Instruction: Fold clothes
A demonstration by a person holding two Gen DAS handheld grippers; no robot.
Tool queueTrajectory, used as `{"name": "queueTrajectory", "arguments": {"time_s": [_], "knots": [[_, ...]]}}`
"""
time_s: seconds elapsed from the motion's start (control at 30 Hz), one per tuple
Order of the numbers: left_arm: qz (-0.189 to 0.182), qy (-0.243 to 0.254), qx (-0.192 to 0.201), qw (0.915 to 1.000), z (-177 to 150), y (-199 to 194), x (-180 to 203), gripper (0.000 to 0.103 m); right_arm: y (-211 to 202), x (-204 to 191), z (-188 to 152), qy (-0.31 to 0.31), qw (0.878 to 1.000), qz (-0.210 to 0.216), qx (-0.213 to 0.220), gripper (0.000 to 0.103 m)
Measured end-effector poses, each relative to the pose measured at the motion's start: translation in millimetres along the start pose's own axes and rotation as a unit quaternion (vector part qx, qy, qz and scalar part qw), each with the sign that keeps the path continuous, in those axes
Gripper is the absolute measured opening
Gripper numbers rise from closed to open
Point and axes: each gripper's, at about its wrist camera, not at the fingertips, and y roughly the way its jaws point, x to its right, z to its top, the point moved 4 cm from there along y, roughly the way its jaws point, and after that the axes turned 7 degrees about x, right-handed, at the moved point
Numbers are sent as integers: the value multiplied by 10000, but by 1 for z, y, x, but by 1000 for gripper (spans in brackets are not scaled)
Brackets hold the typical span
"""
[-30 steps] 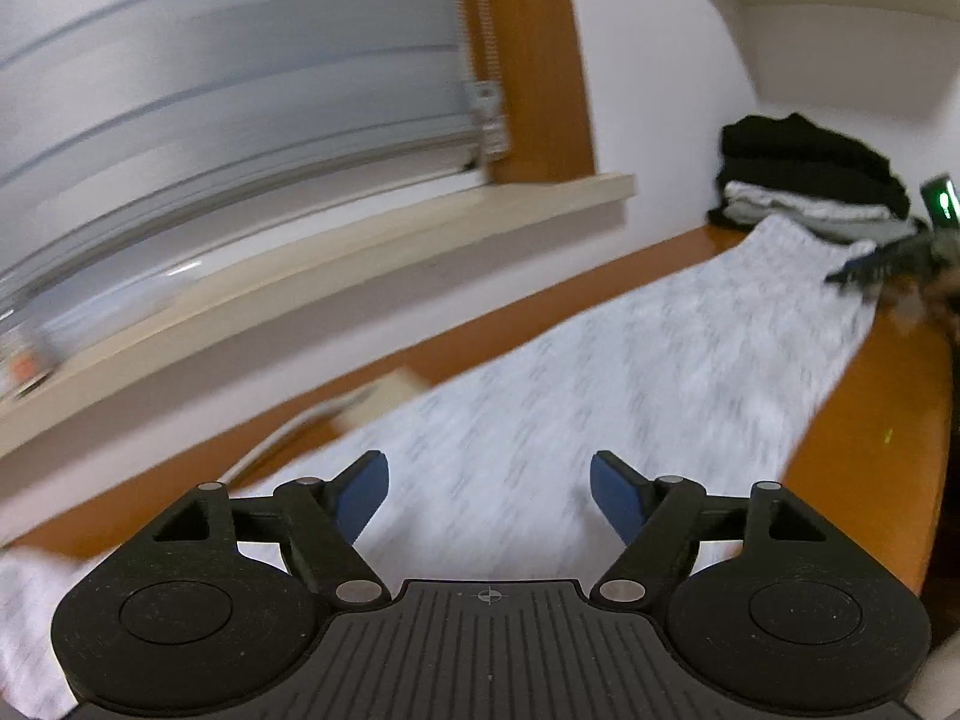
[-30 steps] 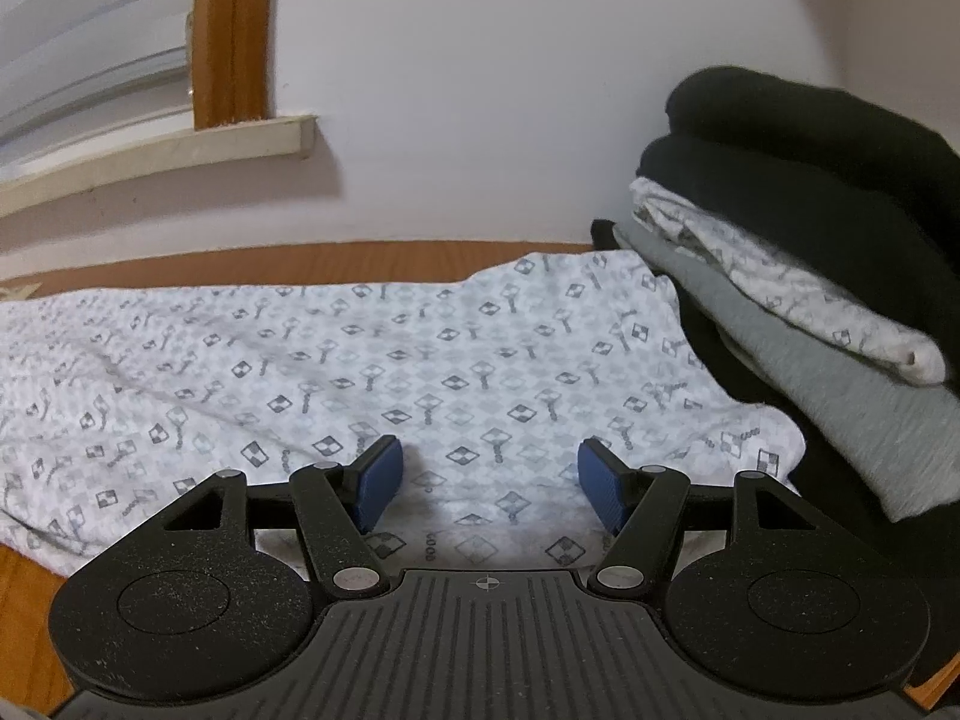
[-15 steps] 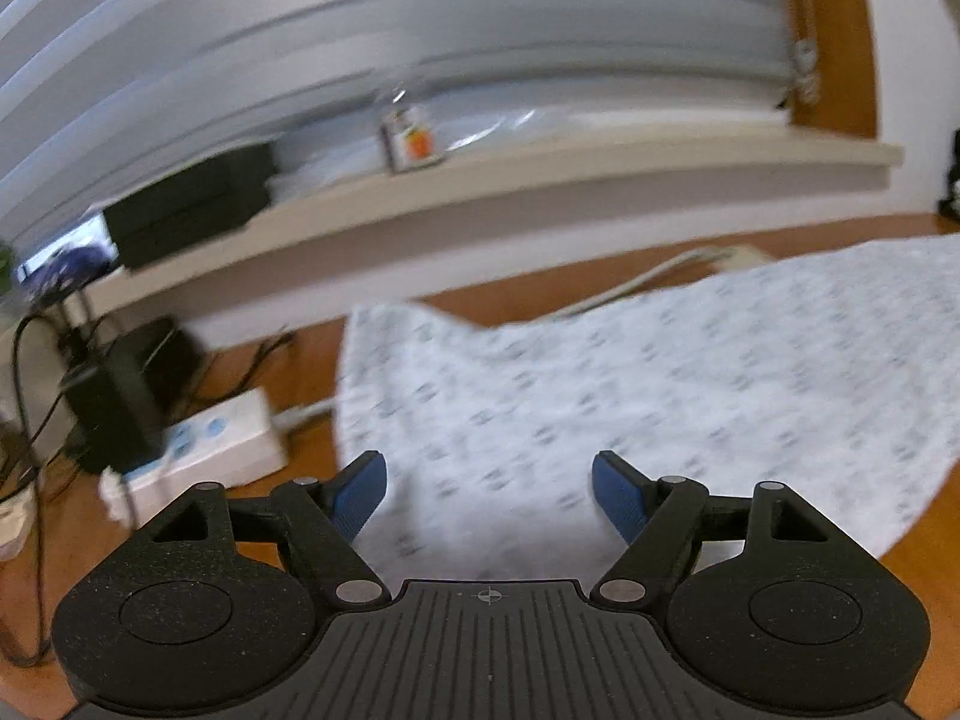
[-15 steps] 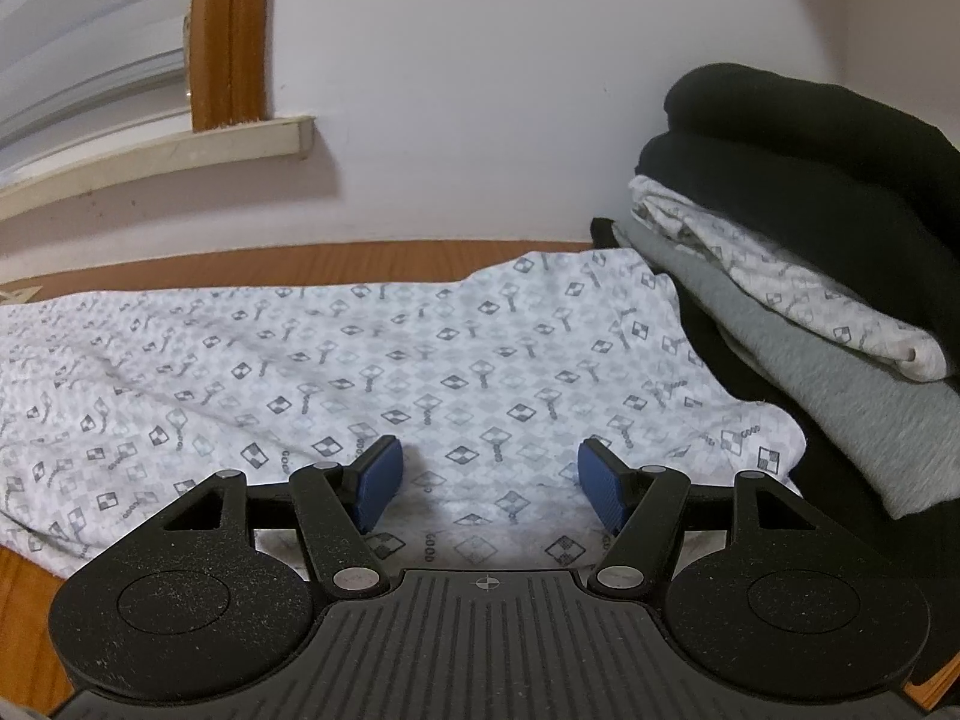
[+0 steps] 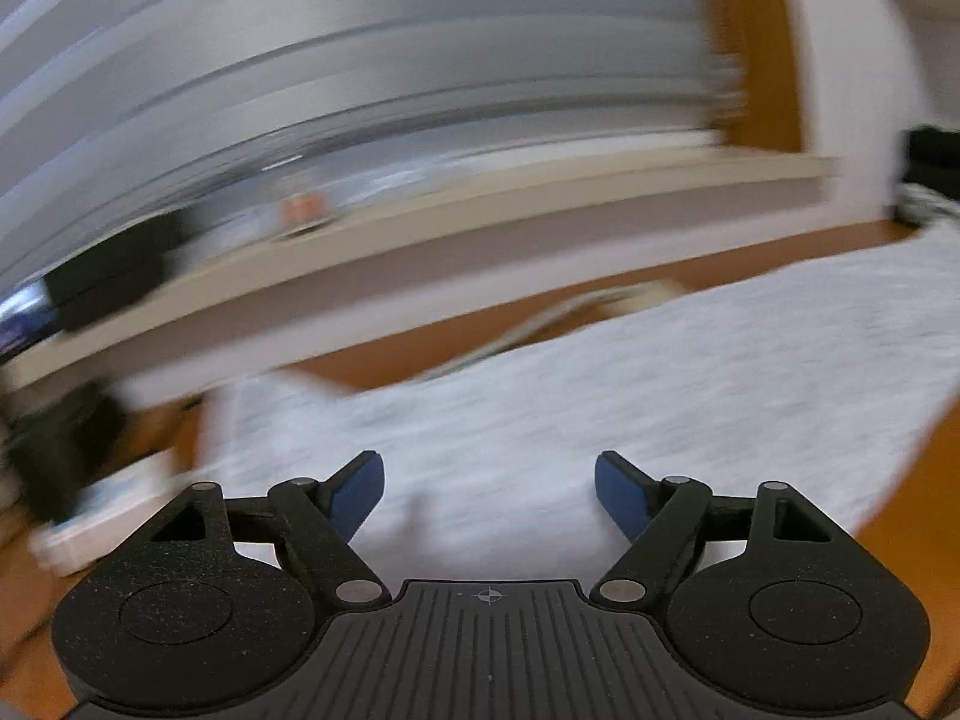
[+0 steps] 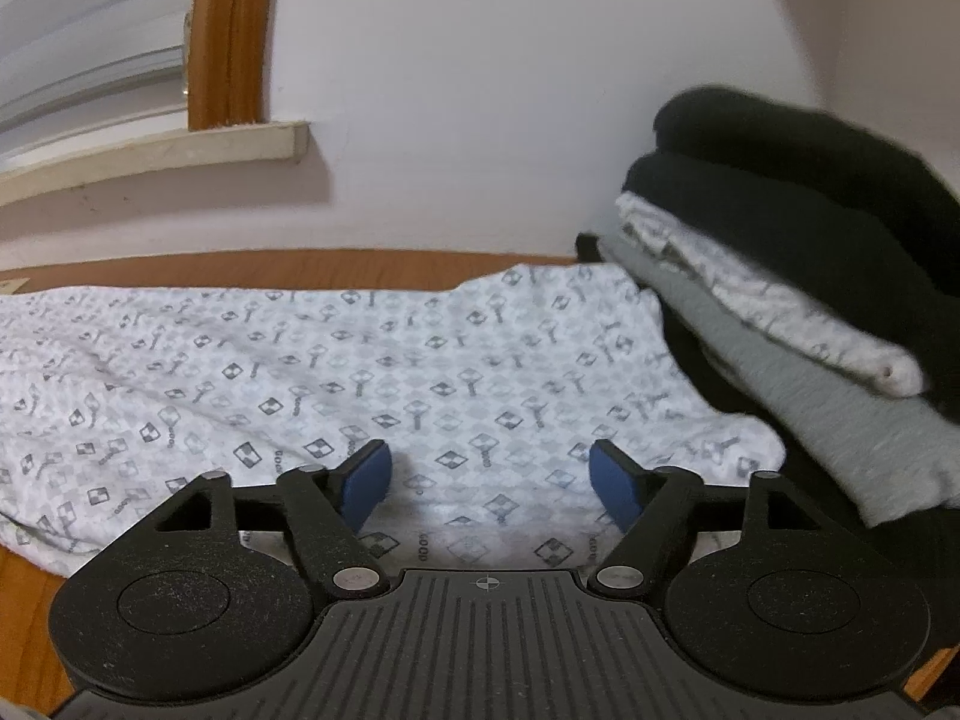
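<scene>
At the bottom of the right wrist view, the right gripper (image 6: pixel 489 480) had its jaws spread, having just been opening, with the white patterned garment (image 6: pixel 372 360) lying under and between them but not pinched. The garment stretched flat across the brown surface (image 6: pixel 24 618) toward the left edge. At the right, a stack of folded clothes (image 6: pixel 798 300) stood just beside it, against the wall. In the blurred left wrist view, the left gripper (image 5: pixel 489 489) was also spread and empty above the garment (image 5: pixel 690 372). Farther back, a windowsill (image 5: pixel 480 222) ran under grey blinds (image 5: pixel 360 60).
</scene>
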Motion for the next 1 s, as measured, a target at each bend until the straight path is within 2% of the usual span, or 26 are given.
{"name": "queueTrajectory", "arguments": {"time_s": [0.13, 0.2, 0.23, 0.27, 0.33, 0.43, 0.5, 0.57, 0.63, 0.7, 0.73, 0.77, 0.87, 0.93, 1.0], "knots": [[-878, 362, 237, 9952, 18, 8, 86, 81, -20, -23, 3, -127, 9996, 220, 135, 77], [-1182, 670, 302, 9903, 22, 11, 125, 79, -31, -40, 5, -232, 9987, 395, 212, 84], [-1270, 815, 307, 9881, 22, 12, 138, 66, -37, -49, 6, -285, 9981, 501, 233, 84], [-1349, 947, 307, 9859, 21, 12, 150, 50, -43, -58, 5, -328, 9973, 602, 250, 84], [-1515, 1181, 294, 9809, 18, 13, 169, 44, -51, -75, 2, -359, 9958, 806, 260, 85], [-1476, 1416, 275, 9785, 9, 13, 176, 44, -58, -99, -2, -384, 9929, 1091, 288, 85], [-1413, 1558, 243, 9773, 5, 14, 177, 47, -62, -114, -4, -418, 9906, 1264, 299, 85], [-1399, 1701, 214, 9752, 3, 14, 181, 61, -64, -127, -4, -510, 9884, 1399, 303, 85], [-1413, 1816, 249, 9729, 4, 15, 183, 63, -67, -139, -2, -590, 9867, 1477, 334, 85], [-1452, 1887, 284, 9708, 6, 17, 183, 45, -68, -146, 1, -606, 9852, 1561, 373, 85], [-1508, 1815, 285, 9713, 10, 20, 181, 20, -69, -148, 3, -599, 9844, 1606, 391, 85], [-1571, 1722, 282, 9720, 14, 23, 178, 7, -70, -151, 4, -592, 9836, 1652, 409, 85], [-1978, 898, 319, 9756, 40, 30, 151, 5, -72, -160, 6, -650, 9813, 1759, 445, 85], [-1956, 631, 433, 9777, 56, 37, 135, 5, -74, -165, 6, -711, 9793, 1838, 454, 84], [-2091, 225, 375, 9769, 69, 48, 119, 5, -78, -170, 5, -729, 9771, 1944, 457, 82]]}}
